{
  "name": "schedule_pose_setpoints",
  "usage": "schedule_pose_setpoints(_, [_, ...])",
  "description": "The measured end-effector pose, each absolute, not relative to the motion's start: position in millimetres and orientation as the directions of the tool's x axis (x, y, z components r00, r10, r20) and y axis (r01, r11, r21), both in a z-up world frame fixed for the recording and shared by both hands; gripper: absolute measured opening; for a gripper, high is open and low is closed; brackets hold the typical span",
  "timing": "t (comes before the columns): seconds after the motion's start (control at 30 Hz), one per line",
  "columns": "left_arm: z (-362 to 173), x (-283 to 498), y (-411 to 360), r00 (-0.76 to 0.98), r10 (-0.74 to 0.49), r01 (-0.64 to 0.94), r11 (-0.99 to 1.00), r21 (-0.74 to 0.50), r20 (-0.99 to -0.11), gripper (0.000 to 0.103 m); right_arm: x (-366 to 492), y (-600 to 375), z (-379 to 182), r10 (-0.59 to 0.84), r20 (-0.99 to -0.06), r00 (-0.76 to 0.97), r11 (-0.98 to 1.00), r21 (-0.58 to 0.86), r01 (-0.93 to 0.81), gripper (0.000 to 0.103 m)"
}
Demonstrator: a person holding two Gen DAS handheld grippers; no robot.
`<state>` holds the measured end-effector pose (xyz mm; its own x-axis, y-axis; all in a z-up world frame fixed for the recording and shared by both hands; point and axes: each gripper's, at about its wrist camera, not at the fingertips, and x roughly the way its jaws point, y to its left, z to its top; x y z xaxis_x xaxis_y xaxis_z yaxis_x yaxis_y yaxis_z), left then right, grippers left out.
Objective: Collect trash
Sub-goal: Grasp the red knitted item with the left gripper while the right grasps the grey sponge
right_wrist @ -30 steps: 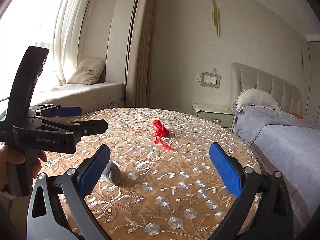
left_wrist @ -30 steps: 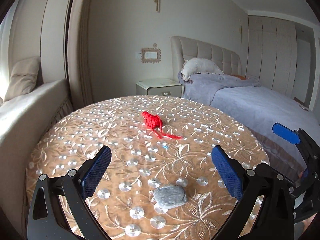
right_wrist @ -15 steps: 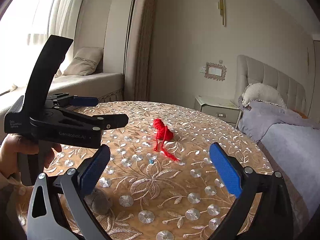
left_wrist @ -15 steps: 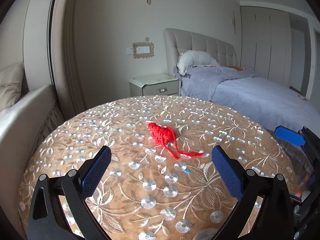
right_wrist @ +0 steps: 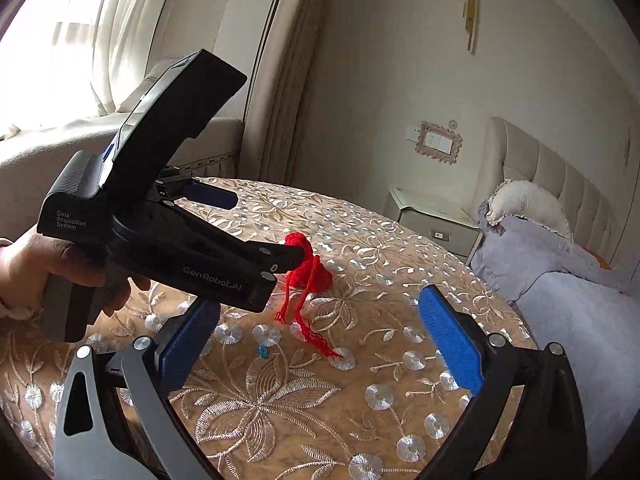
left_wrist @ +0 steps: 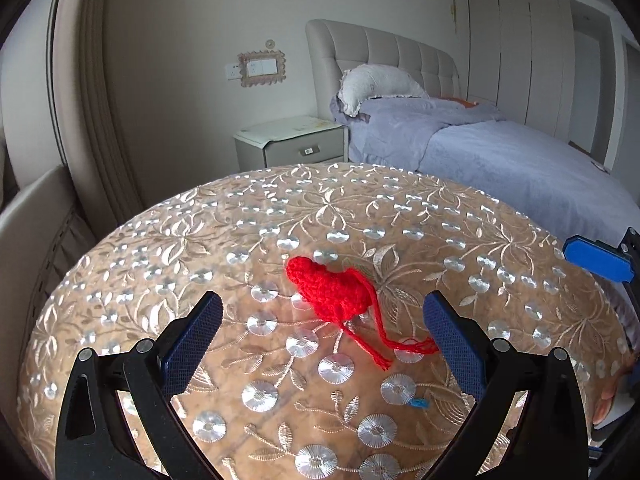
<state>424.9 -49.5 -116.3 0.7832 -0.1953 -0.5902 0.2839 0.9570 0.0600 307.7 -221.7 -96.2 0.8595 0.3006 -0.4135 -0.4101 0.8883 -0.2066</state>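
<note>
A red crocheted scrap [left_wrist: 332, 290] with loose yarn tails lies on the round embroidered table [left_wrist: 160, 248]. My left gripper [left_wrist: 324, 340] is open, its fingers either side of the scrap and just short of it, with the yarn tails between them. In the right wrist view the left gripper [right_wrist: 256, 224] reaches in from the left, its near finger in front of the scrap [right_wrist: 312, 276]. My right gripper [right_wrist: 316, 344] is open and empty, above the table behind the yarn tails. A tiny blue bit [right_wrist: 262, 351] lies near the tails.
A bed [left_wrist: 500, 148] with a grey-blue cover stands to the right of the table. A nightstand [left_wrist: 292, 144] is beyond the table's far edge. A window seat [right_wrist: 48, 148] with a cushion runs along the left. One blue pad of my right gripper [left_wrist: 596, 258] shows at the right edge.
My left gripper has moved forward across the table, past the grey crumpled wad, up to the red scrap. My right gripper has followed a little. Both stayed open.
</note>
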Motion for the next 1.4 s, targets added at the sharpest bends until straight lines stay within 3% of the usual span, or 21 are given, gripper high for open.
schedule_pose_setpoints(0.27, [-128.3, 456.3, -53.0, 0.778, -0.151, 0.262, 0.960, 0.097, -0.610, 0.098, 344.3, -214.5, -102.2, 0.336, -0.449, 0.828, 0.844, -0.248, -0.476, 0.099])
schedule_pose_setpoints(0.47, [-143.5, 490.8, -55.0, 0.704, -0.197, 0.290, 0.957, 0.022, -0.683, 0.096, 346.3, -215.6, -104.0, 0.341, -0.445, 0.828, 0.837, -0.257, -0.484, 0.099])
schedule_pose_setpoints(0.53, [-151.2, 497.0, -59.2, 0.664, -0.214, 0.320, 0.947, 0.013, -0.716, 0.053, 346.6, -214.8, -105.7, 0.332, -0.455, 0.826, 0.832, -0.271, -0.483, 0.099])
schedule_pose_setpoints(0.57, [-154.4, 498.9, -60.7, 0.646, -0.212, 0.322, 0.947, 0.010, -0.733, 0.019, 346.2, -214.3, -106.5, 0.328, -0.455, 0.828, 0.831, -0.277, -0.482, 0.099])
schedule_pose_setpoints(0.87, [-123.5, 455.2, -63.4, 0.737, -0.193, 0.330, 0.939, 0.096, -0.647, 0.018, 327.1, -219.1, -96.9, 0.346, -0.436, 0.831, 0.838, -0.255, -0.483, 0.099])
schedule_pose_setpoints(1.4, [-54.2, 311.2, -30.7, 0.847, -0.135, 0.201, 0.977, 0.074, -0.513, 0.018, 238.7, -208.3, -60.8, 0.452, -0.388, 0.803, 0.821, -0.171, -0.544, 0.099])
